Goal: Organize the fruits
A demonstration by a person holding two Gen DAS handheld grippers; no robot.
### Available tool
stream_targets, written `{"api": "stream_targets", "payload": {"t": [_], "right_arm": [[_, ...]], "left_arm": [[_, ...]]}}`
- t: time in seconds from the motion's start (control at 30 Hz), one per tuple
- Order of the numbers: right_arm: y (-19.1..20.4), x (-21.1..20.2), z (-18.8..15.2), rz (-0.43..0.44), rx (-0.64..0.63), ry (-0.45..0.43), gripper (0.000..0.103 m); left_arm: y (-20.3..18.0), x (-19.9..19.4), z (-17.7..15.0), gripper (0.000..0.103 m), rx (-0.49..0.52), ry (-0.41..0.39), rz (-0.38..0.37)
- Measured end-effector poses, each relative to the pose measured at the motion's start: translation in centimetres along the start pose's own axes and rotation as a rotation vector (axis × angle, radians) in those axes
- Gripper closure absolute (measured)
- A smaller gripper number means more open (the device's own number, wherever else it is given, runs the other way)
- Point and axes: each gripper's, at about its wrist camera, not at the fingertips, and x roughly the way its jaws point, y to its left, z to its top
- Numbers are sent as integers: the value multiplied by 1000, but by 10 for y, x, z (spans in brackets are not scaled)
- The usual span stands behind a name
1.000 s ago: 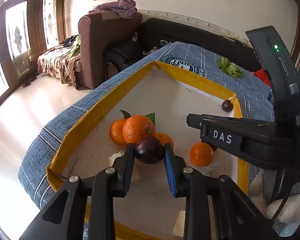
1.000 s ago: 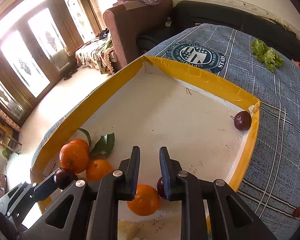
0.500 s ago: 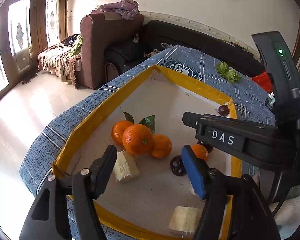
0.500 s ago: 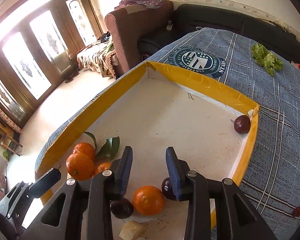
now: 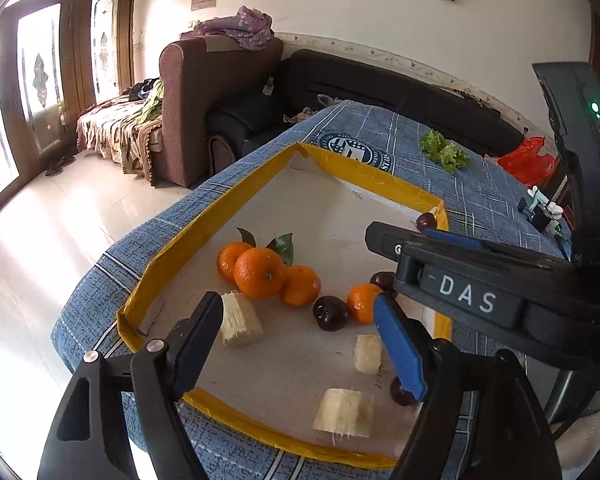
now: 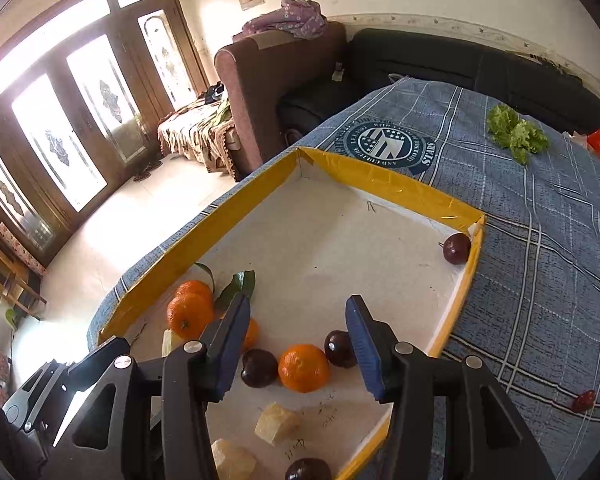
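Note:
A white tray with a yellow rim [image 5: 168, 248] lies on the blue cloth. It holds three oranges [image 5: 260, 276] with leaves, a lone orange [image 5: 362, 302], several dark plums and pale cut chunks [image 5: 240, 320]. My left gripper [image 5: 296, 304] hovers above the tray's near end, its jaws opening with nothing between the pads. A plum [image 5: 331, 313] lies loose below it, beside the lone orange. My right gripper [image 6: 297, 302] hangs over that orange [image 6: 304, 368] and two plums [image 6: 259, 368], also opening and holding nothing. Another plum [image 6: 457, 248] rests in the far right corner.
Lettuce [image 6: 516, 132], a red bag [image 5: 530, 160] and a small red fruit [image 6: 584, 401] lie on the cloth outside the tray. The right gripper's body [image 5: 460, 292] crosses the left wrist view. A brown armchair [image 5: 204, 92] and dark sofa stand beyond the table.
The left gripper let go of the dark plum, which now lies on the tray by the lone orange. Both grippers opened and drew up and back from the fruit.

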Motion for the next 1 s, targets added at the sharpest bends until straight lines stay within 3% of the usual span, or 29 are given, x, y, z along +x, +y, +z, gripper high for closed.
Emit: {"api": "stream_targets", "payload": {"t": [0.4,0.67,1.0], "right_arm": [[-27,-51,-31,-23,54,-65,38],[-58,-100,-57,-84,120,-159,35],[-103,-128,-94,-121,239,-186,33]], "left_arm": [[-32,-35,-7,21,75,-53,26],[-59,-58,-17,18,131,-100,20],[-80,-77,-21,18,133,-158,21]]}}
